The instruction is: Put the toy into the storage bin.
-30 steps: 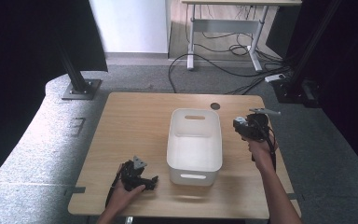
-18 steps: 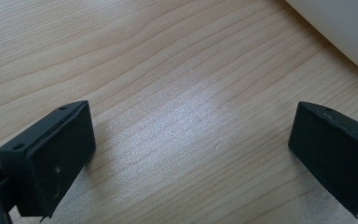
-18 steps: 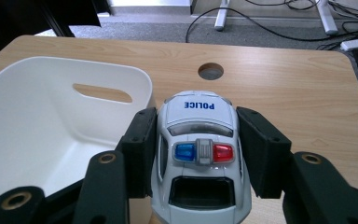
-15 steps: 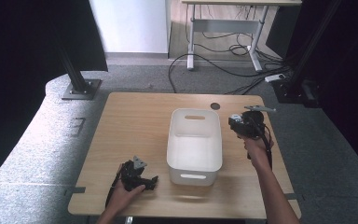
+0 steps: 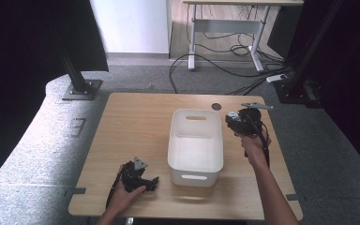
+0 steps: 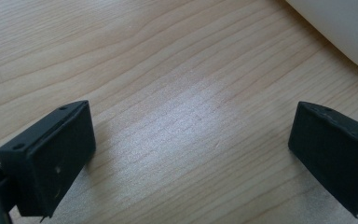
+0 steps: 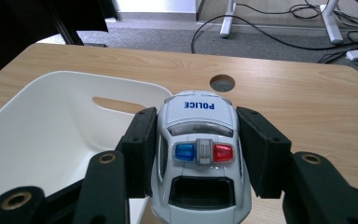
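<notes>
A white toy police car [image 7: 199,154] with a blue and red light bar sits clamped between the two pads of my right gripper [image 7: 196,149]. That gripper [image 5: 236,121] hovers above the table at the right rim of the white plastic bin [image 5: 196,145]. The bin [image 7: 51,126] looks empty inside. My left gripper [image 5: 140,180] rests low on the table near the front left, its jaws spread wide over bare wood [image 6: 191,140], with nothing between them. A corner of the bin [image 6: 345,32] lies beyond it.
The wooden table [image 5: 136,122] has a round cable hole [image 5: 216,107] behind the bin. Cables and a desk frame [image 5: 225,42] stand on the grey carpet beyond the table. Black stands [image 5: 77,79] flank it.
My right gripper, still holding the police car, has moved left and slightly up toward the bin's right rim. The left gripper has stayed put.
</notes>
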{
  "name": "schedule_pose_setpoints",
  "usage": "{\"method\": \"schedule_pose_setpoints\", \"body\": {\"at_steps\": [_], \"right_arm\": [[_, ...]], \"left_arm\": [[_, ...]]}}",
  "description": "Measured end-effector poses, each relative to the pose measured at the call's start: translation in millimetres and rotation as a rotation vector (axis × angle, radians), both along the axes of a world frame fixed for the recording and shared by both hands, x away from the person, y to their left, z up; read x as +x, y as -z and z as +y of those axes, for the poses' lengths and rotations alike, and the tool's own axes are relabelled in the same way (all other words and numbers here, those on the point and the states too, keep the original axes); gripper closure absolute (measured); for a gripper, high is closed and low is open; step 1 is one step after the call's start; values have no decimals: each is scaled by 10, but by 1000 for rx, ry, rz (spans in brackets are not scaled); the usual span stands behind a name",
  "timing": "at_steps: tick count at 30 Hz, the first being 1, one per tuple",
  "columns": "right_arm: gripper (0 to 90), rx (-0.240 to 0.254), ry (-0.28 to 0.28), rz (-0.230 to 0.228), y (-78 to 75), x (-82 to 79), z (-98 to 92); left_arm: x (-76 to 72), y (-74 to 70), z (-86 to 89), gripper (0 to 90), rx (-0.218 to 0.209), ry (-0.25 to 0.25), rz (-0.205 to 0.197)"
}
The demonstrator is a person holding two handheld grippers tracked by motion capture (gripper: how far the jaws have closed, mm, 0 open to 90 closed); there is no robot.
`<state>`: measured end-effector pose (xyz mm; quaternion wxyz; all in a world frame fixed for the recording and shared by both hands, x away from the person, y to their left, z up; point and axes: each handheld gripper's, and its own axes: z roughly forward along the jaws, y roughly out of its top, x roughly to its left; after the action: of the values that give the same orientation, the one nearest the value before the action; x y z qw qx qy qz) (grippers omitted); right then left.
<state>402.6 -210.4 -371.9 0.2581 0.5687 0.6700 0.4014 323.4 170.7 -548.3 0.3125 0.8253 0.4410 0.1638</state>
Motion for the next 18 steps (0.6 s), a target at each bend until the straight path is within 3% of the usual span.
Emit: {"method": "schedule_pose_setpoints", "body": {"at_steps": [18], "right_arm": [[503, 8, -24, 1, -18, 39, 189]], "left_arm": [[-4, 0, 2, 6, 0, 0, 0]]}}
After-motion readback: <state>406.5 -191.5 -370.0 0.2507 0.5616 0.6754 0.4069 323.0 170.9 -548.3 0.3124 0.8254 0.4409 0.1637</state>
